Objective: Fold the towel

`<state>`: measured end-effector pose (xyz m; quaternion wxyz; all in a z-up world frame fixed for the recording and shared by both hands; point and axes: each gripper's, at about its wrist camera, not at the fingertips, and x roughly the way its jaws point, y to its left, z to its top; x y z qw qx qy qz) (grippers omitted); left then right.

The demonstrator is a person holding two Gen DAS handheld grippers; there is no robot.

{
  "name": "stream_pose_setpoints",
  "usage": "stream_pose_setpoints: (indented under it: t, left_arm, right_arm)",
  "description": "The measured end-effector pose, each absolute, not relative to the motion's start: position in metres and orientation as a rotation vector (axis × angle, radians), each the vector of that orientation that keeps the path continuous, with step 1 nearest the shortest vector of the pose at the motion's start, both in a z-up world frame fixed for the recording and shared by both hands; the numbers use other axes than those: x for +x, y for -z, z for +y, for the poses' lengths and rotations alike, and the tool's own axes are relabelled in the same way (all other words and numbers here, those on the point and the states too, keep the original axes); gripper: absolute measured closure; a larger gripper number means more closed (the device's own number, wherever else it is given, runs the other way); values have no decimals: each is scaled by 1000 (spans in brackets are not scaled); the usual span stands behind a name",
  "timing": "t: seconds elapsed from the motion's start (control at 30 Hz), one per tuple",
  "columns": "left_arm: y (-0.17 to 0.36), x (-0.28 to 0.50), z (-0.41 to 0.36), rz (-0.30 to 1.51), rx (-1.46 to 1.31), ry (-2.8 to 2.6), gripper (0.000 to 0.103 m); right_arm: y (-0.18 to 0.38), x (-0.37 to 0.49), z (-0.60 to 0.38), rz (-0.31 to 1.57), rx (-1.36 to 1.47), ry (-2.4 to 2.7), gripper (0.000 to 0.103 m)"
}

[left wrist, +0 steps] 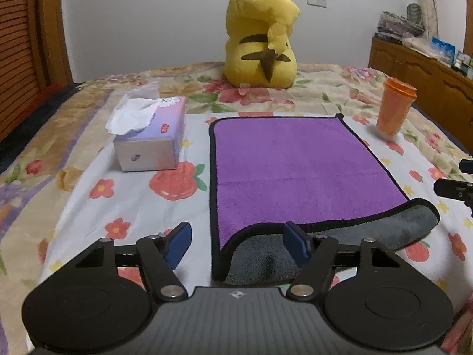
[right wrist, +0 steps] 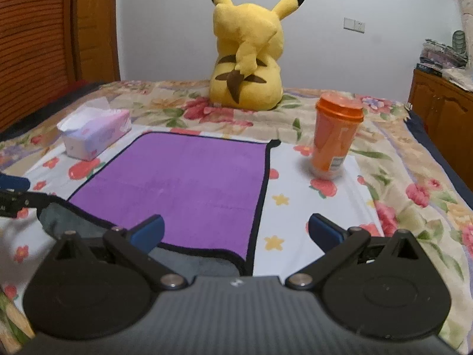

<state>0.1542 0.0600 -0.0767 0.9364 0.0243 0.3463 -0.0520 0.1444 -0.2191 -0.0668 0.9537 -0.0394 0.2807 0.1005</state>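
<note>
A purple towel with black edging lies flat on the bed; its near edge is curled over and shows the grey underside. It also shows in the right wrist view. My left gripper is open, its blue pads straddling the towel's near left corner. My right gripper is open, straddling the towel's near right corner, just above the bed. The right gripper's tip shows at the left wrist view's right edge.
A tissue box sits left of the towel and an orange cup stands to its right. A yellow plush toy sits behind on the floral bedsheet. A wooden cabinet stands at far right.
</note>
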Motion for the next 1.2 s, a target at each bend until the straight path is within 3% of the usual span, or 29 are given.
stream_pose_setpoints:
  t: [0.67,0.77,0.93,1.2]
  left_arm:
    - [99,173,64,838,30,140,45]
    - [101,173,64,850,27,142,48]
    - [103,172,61,863,31,153,53]
    - [105,173,62,877,21,161,61]
  right_arm:
    - [97,169,-217,765,-49,-262,1]
    - [99,170,-218,799,-27,-288,16]
    - [105,172,-218,855,5,-321,23]
    - [103,175,-225,867,33,-339,52]
